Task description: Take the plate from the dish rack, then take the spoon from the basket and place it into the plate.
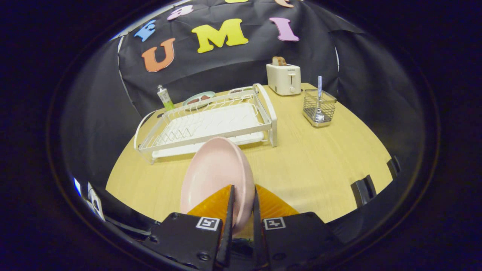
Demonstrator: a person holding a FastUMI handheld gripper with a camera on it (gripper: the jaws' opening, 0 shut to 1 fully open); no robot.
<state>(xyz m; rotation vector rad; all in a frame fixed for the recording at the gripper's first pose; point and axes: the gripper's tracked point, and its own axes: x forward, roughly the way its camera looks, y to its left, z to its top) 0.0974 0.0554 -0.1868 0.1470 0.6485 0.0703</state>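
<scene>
A pale pink plate [216, 177] stands on edge between my fingers, held up over the wooden table [320, 165]. My gripper [244, 205] is shut on the plate's rim, one finger on each face. Beyond the plate sits the white wire dish rack [211, 126], with no dishes in its slots. Farther off to the right stands a small wire basket [319, 109] holding a spoon [319, 99] upright, bowl down, its checked handle sticking out of the top.
A cream toaster [284, 78] with a slice of bread stands behind the basket. A small green tube [165, 98] and two plates with food [199, 99] lie behind the rack. Bare tabletop stretches right of the held plate.
</scene>
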